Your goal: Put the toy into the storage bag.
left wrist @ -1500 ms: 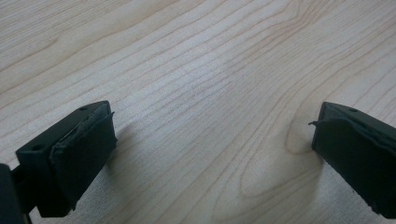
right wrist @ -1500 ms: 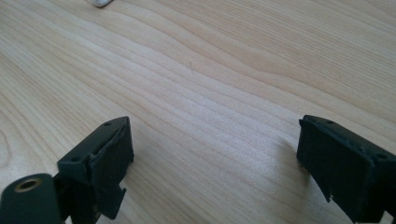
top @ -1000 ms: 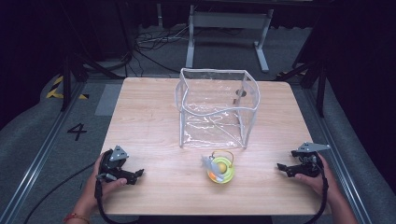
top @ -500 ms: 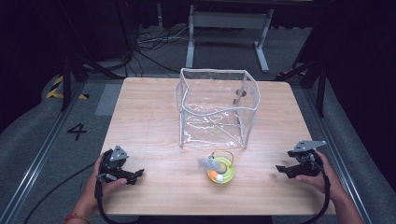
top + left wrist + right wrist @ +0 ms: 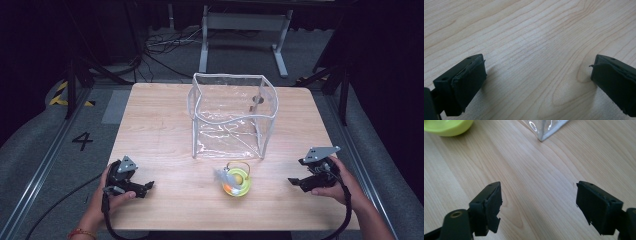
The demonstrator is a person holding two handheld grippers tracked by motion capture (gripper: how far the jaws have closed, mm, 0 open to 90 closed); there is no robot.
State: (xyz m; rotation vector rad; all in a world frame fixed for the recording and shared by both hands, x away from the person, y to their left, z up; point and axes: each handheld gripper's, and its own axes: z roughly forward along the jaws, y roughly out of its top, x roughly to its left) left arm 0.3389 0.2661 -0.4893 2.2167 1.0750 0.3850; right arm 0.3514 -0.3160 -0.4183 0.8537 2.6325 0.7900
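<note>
On bench, near edge | right claw point(image 5: 300, 181) lifted, drifted toward green bowl point(image 5: 236, 183), gape slightly narrowed, nothing between | left claw point(image 5: 145, 187) parked, gaping, empty | bowl ahead of clear bag point(image 5: 230, 117), untouched | reach probably beginning

One clear pouch point(image 5: 231, 116), one green bowl point(image 5: 237, 183)

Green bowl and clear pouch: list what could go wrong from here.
1. The green bowl looks light and round, with a small wrapped piece inside; a pinch by the open right gripper might tip it.
2. The clear pouch has soft, sagging walls that could buckle or slide if nudged.
</note>
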